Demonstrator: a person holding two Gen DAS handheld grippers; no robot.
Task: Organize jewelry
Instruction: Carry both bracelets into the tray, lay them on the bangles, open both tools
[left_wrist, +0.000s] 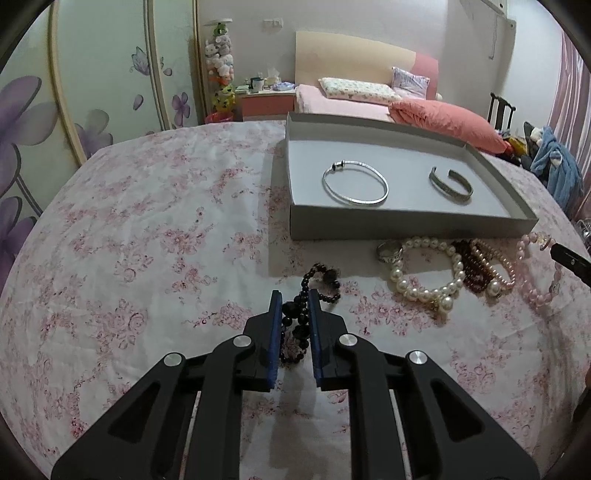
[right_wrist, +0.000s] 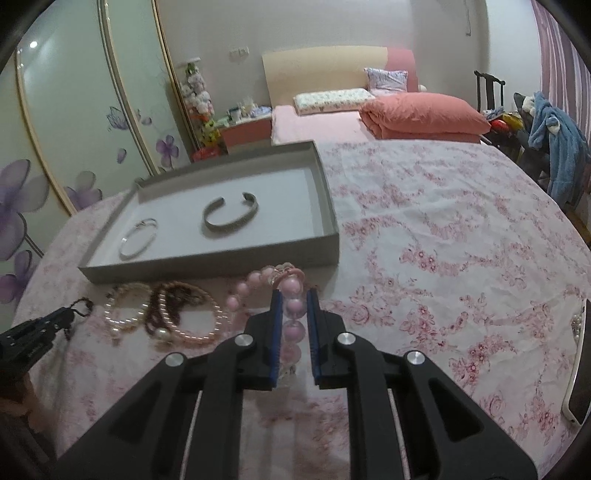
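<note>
From the left wrist, the left gripper has its blue-padded jaws clenched on a black bead bracelet, whose loops trail forward onto the floral sheet of the bed; ahead and to the right a shallow grey box sits on the sheet, near its far edge; inside it a thin silver bangle lies flat toward the left wall, and an open silver cuff lies toward the right wall, the two well apart; just in front of the box's near wall lies a cluster of loose pieces: a silver ring, a white pearl bracelet touching it, a dark red bead strand and a pale pink pearl strand overlapping beside that; at the right edge of the view a pink bead bracelet hangs from the tip of the right gripper.

From the right wrist, the right gripper grasps the pink bead bracelet between its pads, its round beads lined up along the gap; the grey box stands ahead to the left with the silver bangle and silver cuff in it; the pearl bracelet, dark red strand and pink pearl strand lie before its near wall; the left gripper shows at the left edge, black beads at its tip; a phone lies near the sheet's right edge.
</note>
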